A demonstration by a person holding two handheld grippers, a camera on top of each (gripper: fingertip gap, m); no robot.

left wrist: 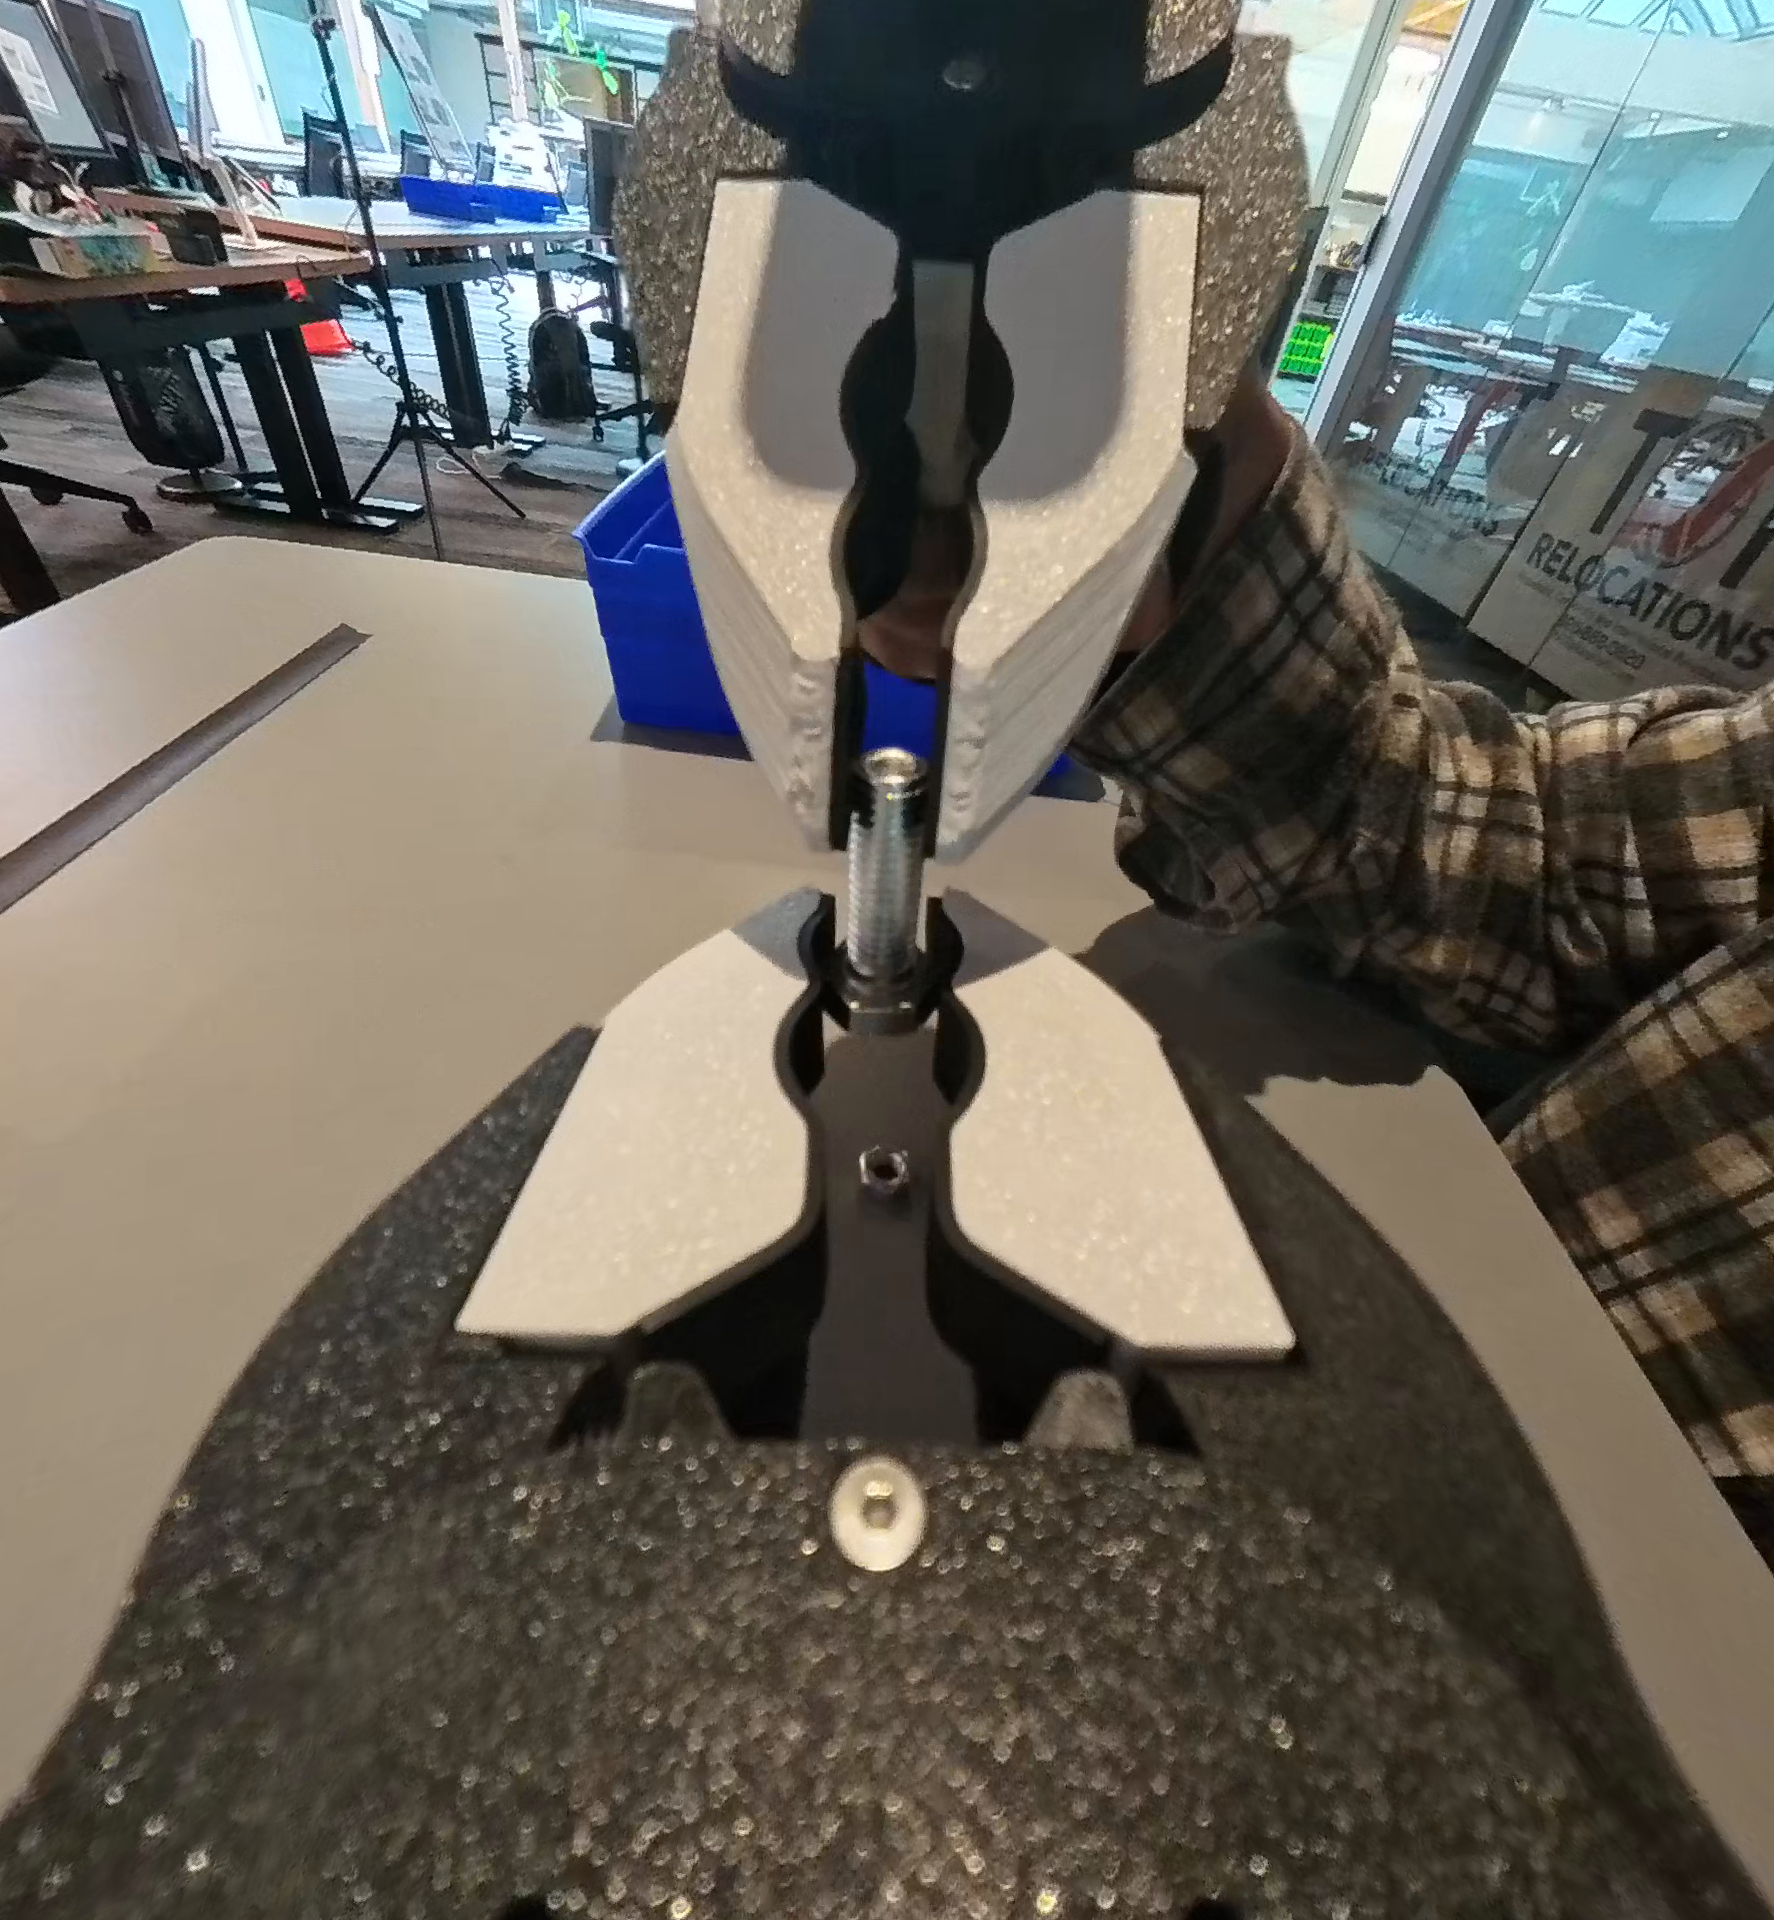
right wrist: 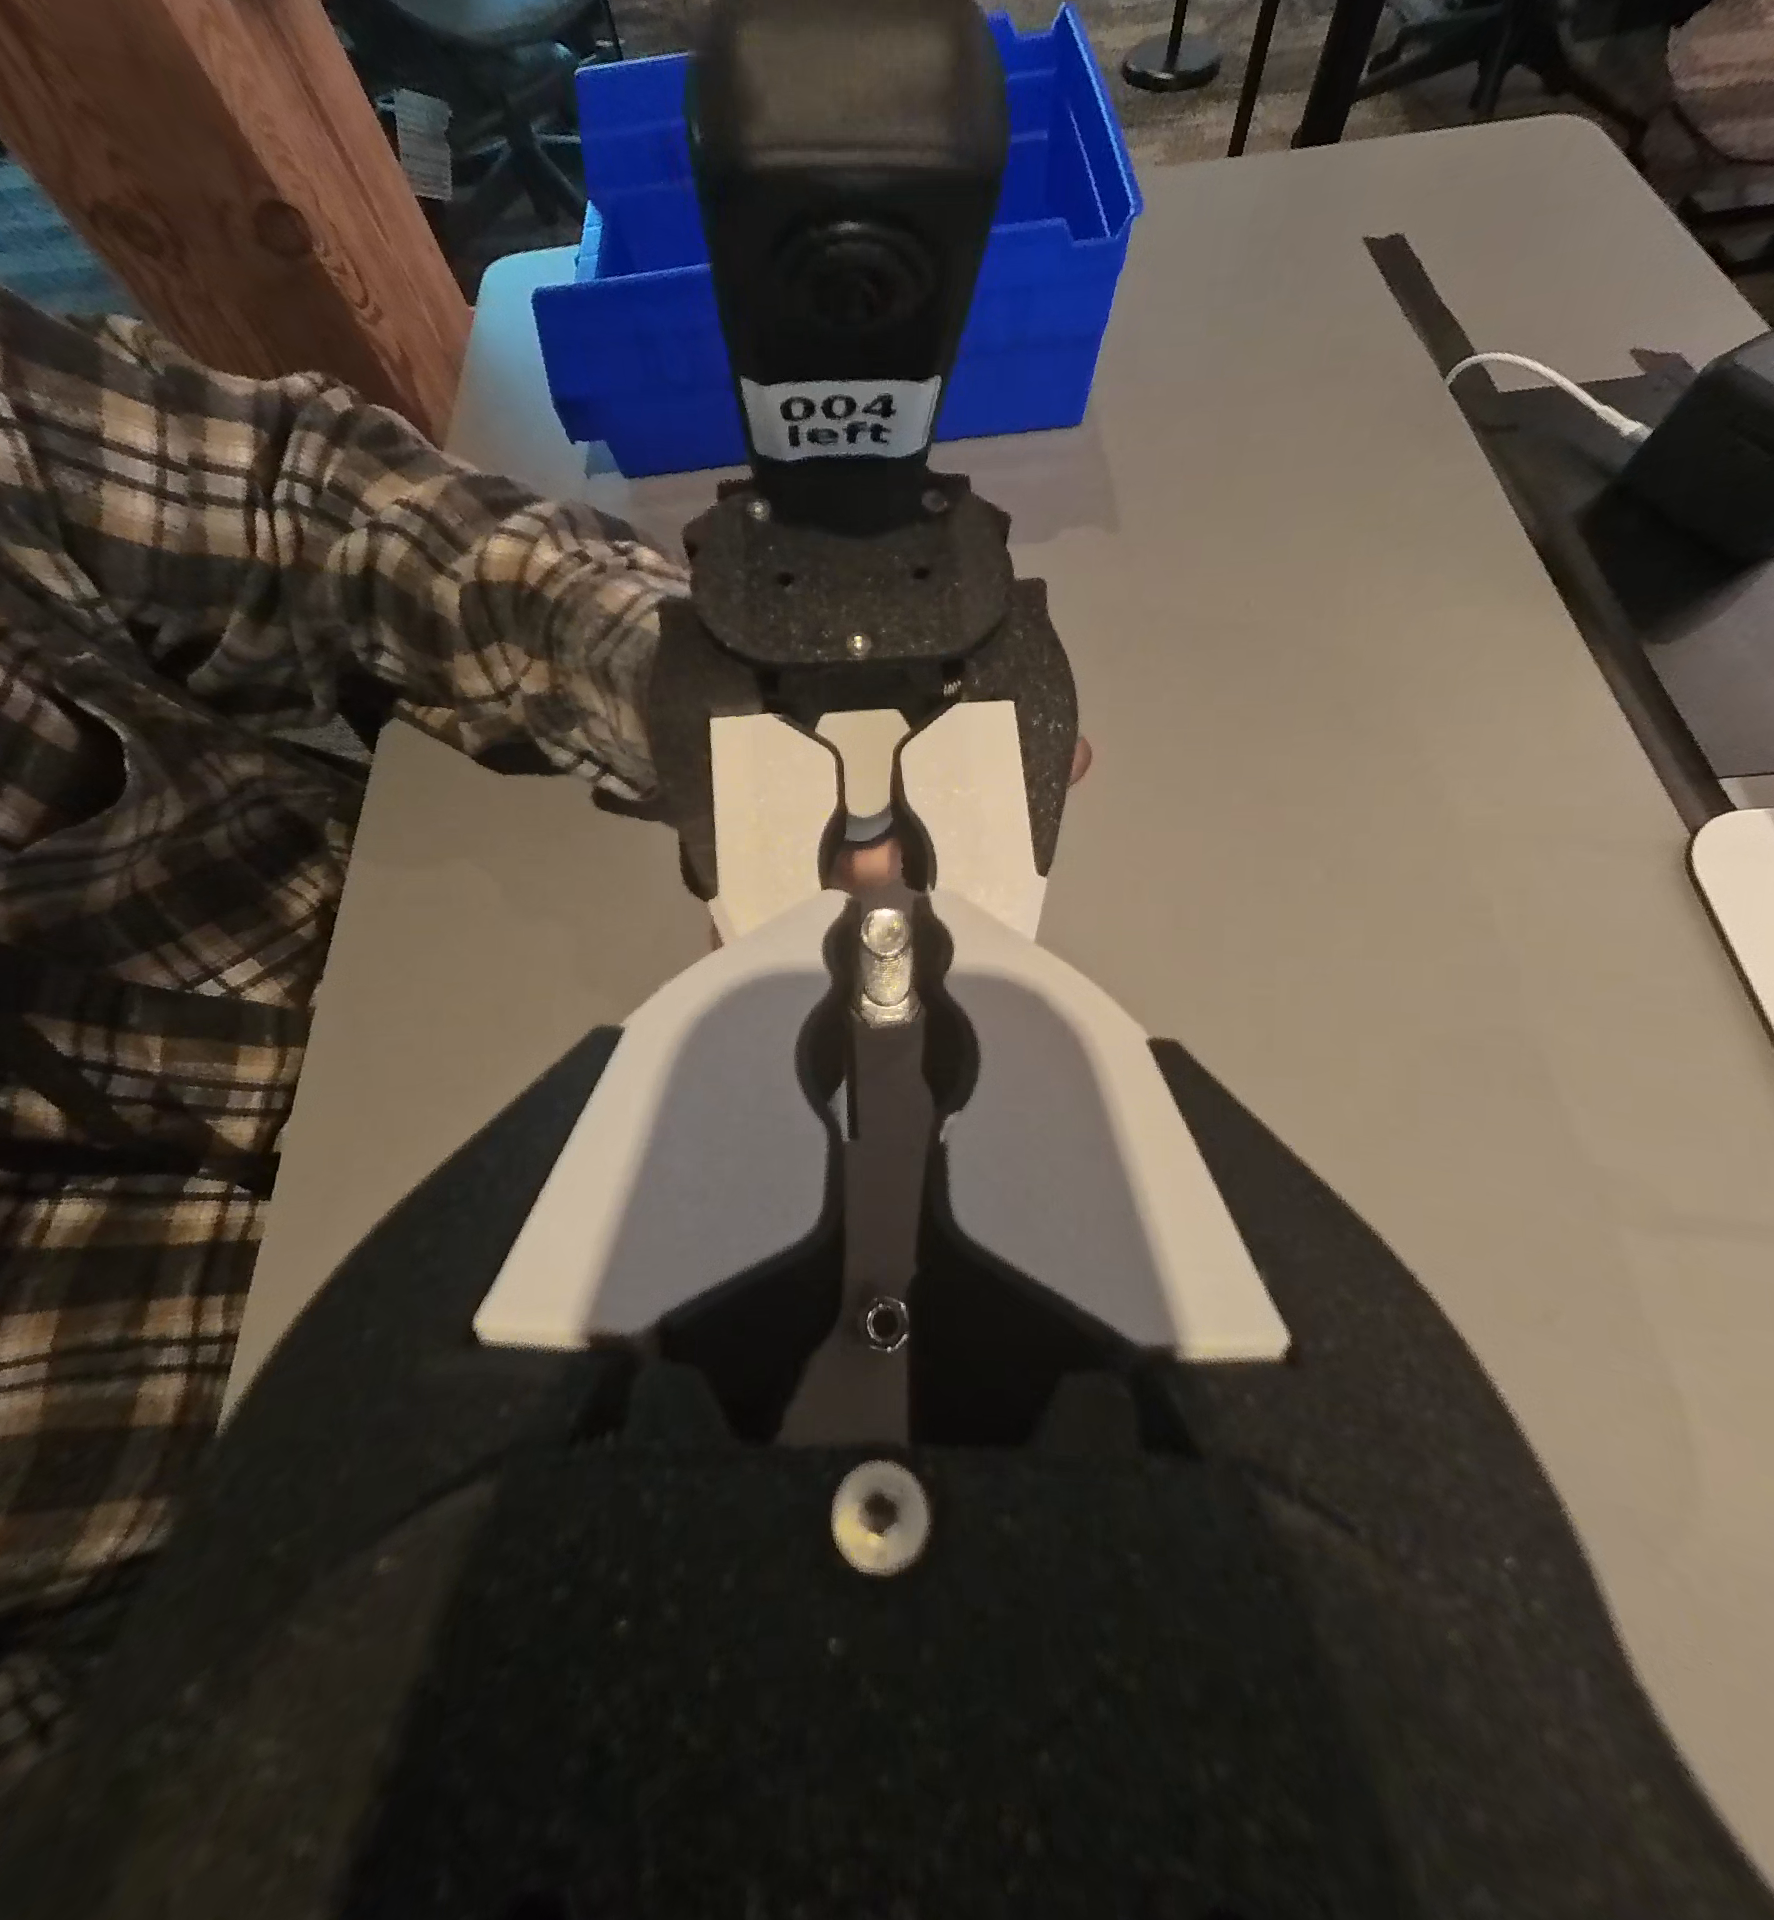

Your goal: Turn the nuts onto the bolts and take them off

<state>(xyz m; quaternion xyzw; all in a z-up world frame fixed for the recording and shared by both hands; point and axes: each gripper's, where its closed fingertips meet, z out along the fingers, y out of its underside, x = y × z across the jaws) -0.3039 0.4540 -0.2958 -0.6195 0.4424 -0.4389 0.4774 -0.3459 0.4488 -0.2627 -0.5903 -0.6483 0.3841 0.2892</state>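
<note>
Two hand-held grippers share one build: the left gripper (left wrist: 883,961) and right gripper (right wrist: 888,971) each carry white fingers (left wrist: 654,1153) with black inner edges on a speckled black base (right wrist: 862,1714) fixed by a silver screw (left wrist: 878,1512). A white label (right wrist: 839,418) marks one black handle. Plaid flannel sleeves (left wrist: 1434,748) in tan and black cover both arms.

1. The left gripper (left wrist: 883,961) points forward, its 2 white fingers (left wrist: 654,1122) drawn close, jaws clamped on a bolt's lower end.
2. The right gripper (right wrist: 888,971) faces it tip to tip, jaws closed around the same bolt's upper end.
3. In the left wrist view the right gripper (left wrist: 888,800) tilts down from above.
4. Plaid sleeves (right wrist: 239,623) reach in behind each gripper, the hands mostly hidden.
</note>
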